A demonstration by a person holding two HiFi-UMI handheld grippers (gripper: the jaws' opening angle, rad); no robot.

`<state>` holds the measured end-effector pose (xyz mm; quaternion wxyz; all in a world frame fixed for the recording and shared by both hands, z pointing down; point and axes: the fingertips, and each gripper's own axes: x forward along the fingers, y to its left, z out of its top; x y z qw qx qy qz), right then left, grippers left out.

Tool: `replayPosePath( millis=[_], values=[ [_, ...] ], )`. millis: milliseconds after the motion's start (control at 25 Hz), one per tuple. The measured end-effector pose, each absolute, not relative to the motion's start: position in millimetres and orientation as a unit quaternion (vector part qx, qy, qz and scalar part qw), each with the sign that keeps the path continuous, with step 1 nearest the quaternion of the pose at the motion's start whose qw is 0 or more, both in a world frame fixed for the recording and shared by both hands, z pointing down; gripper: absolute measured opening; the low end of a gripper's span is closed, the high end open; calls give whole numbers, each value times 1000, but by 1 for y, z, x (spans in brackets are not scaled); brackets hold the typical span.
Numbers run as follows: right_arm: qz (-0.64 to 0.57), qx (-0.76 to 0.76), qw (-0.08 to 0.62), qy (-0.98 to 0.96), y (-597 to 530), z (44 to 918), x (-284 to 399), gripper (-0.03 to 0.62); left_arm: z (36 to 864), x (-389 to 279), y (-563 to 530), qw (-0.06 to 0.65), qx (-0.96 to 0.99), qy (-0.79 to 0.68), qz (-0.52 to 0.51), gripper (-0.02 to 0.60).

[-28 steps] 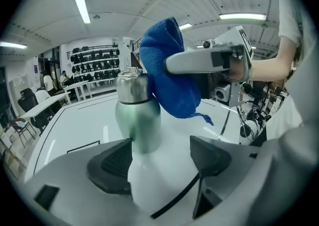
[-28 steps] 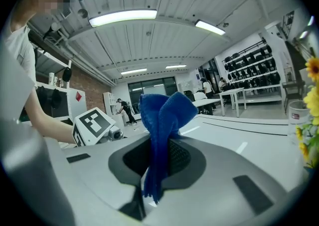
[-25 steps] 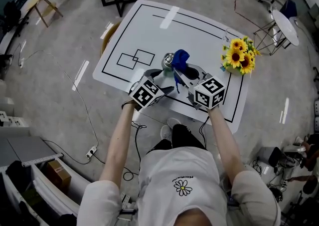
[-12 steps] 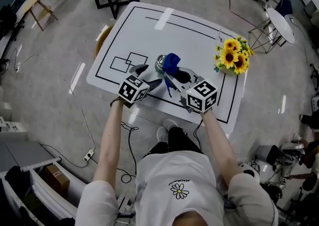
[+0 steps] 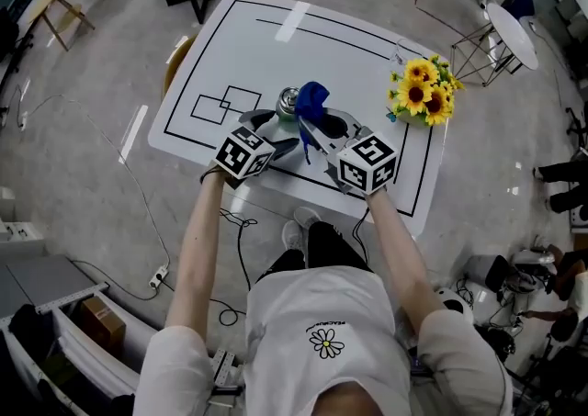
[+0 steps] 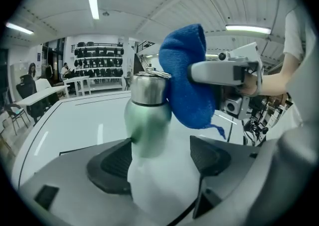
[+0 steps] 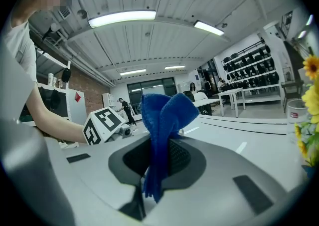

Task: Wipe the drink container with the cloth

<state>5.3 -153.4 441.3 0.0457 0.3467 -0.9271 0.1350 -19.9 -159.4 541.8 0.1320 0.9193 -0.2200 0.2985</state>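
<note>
A drink bottle with a steel cap and a green-to-white body stands on the white table. My left gripper is shut on the bottle's lower body, a pad on each side. The right gripper is shut on a blue cloth, which sticks up from between its pads. In the left gripper view the cloth lies against the upper right side of the bottle, just under the cap, with the right gripper behind it.
A bunch of sunflowers stands at the table's right edge, close to the right gripper. Black outlines and two overlapping squares are drawn on the tabletop to the left. The near table edge runs just under both grippers.
The head view has drifted, so everything sits higher and further left in the picture. Bottle, cloth and both grippers keep nearly the same places relative to each other.
</note>
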Motion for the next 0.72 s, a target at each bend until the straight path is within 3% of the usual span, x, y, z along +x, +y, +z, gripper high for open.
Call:
replayPosePath(
  millis=[440,720],
  values=[
    [134,346,37,-928,-151,443,1,41,539,-2,-128,127,930,-192,286,356],
    [138,348,32,-927,-153,442,3,41,522,-25,-162,118,925,-224,283,356]
  ],
)
